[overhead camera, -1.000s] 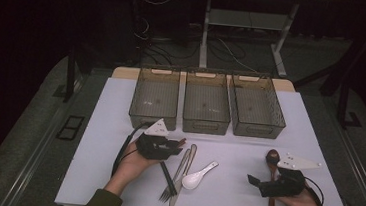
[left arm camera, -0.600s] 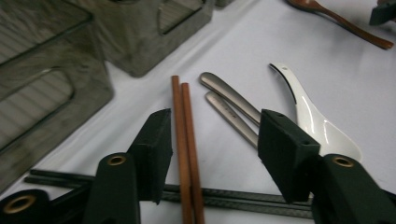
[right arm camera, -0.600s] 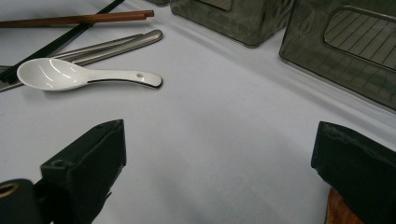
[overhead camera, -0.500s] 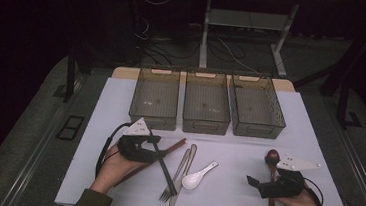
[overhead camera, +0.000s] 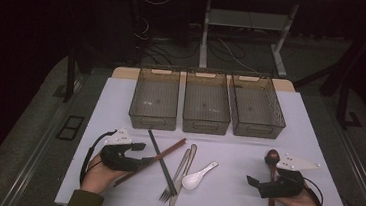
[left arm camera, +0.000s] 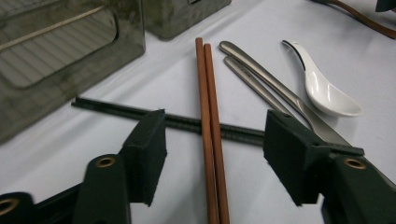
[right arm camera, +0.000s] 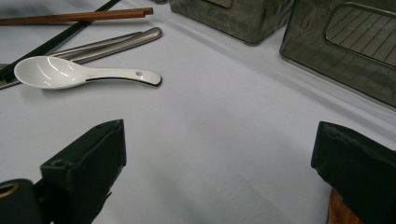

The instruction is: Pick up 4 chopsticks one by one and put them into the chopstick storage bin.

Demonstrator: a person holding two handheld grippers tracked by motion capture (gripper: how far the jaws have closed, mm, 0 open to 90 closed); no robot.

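Observation:
A pair of brown wooden chopsticks (overhead camera: 172, 148) crosses a pair of black chopsticks (overhead camera: 155, 143) on the white table (overhead camera: 237, 153). Right of them lie a steel fork (overhead camera: 177, 175), a steel knife (overhead camera: 189, 159) and a white ceramic spoon (overhead camera: 194, 179). My left gripper (overhead camera: 144, 155) is open low over the table. In the left gripper view it (left arm camera: 217, 149) has one jaw on either side of the brown chopsticks (left arm camera: 210, 116), apart from them. My right gripper (overhead camera: 257, 172) stands open beside a wooden spoon (overhead camera: 272, 156), with bare table between its jaws (right arm camera: 224, 163).
Three smoky see-through bins (overhead camera: 152, 121) (overhead camera: 205, 126) (overhead camera: 259, 129) stand side by side at the back of the table, all empty. The person's hands come in at the near edge. Dark floor, cables and table legs lie beyond.
My left gripper has drawn back to the left and toward the near edge, uncovering the crossed chopsticks. The right gripper and the utensils have stayed put.

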